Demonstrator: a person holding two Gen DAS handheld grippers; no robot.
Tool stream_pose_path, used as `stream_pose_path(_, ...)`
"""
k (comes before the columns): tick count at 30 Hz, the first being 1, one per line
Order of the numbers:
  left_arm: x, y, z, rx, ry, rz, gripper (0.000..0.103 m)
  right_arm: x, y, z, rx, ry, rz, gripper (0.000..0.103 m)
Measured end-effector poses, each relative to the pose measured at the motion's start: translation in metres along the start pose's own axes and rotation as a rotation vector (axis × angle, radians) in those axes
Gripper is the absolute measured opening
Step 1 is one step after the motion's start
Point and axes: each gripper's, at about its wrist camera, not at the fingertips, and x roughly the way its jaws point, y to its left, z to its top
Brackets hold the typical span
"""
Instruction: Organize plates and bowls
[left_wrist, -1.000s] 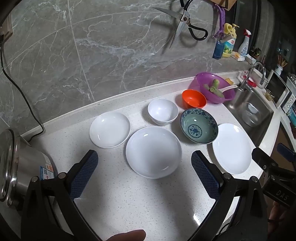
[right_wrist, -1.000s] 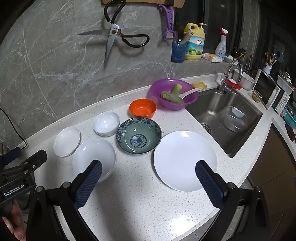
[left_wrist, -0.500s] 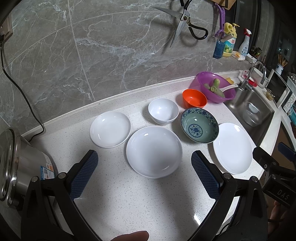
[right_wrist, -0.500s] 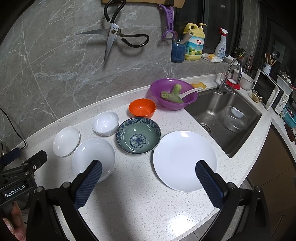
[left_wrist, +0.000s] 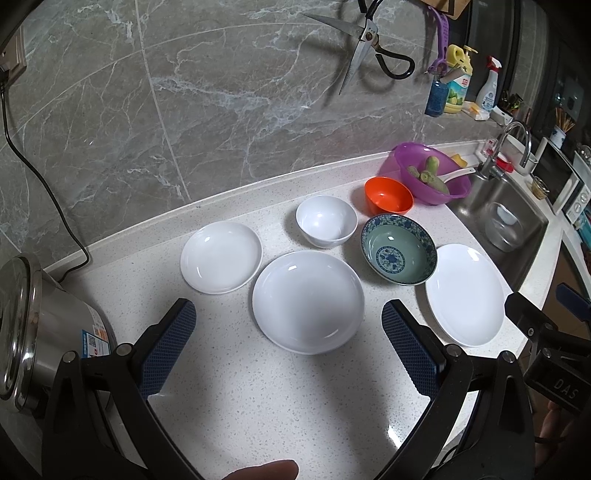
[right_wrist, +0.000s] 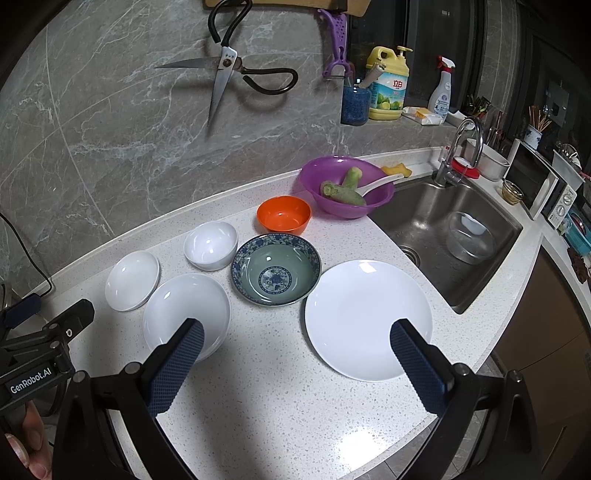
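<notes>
Six pieces of crockery are laid out singly on the counter (left_wrist: 258, 398); nothing is stacked yet. The medium plate (left_wrist: 308, 301) lies just ahead of the left gripper (left_wrist: 288, 332), between the lines of its two fingers. The small plate (left_wrist: 221, 256) is set ahead to the left of that gripper, touching or nearly touching the medium plate. The white bowl (left_wrist: 326, 220) and the patterned bowl (left_wrist: 399, 254) stand further ahead, with the orange bowl (left_wrist: 388, 195) beyond them. The large plate (right_wrist: 368, 319) lies directly ahead of the right gripper (right_wrist: 297, 354), partly between its fingers.

Both grippers are held above the counter with fingers spread wide and nothing gripped.

The step in hand is judged to be the first pick. A rim grip is advised, one finger slid under the edge. The large plate is best kept as the base, smaller plates added by size, and bowls nested separately. The sink (right_wrist: 454, 236), to the right of the right gripper, is to be avoided.
</notes>
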Motion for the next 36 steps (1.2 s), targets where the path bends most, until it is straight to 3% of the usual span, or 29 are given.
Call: stream_pose_path(36,-0.0009,-0.0016,-0.0007,0.002,0.001,0.003,0.102,-0.0007,-0.0007,-0.0001,-0.002,0.0,-0.003,0.103)
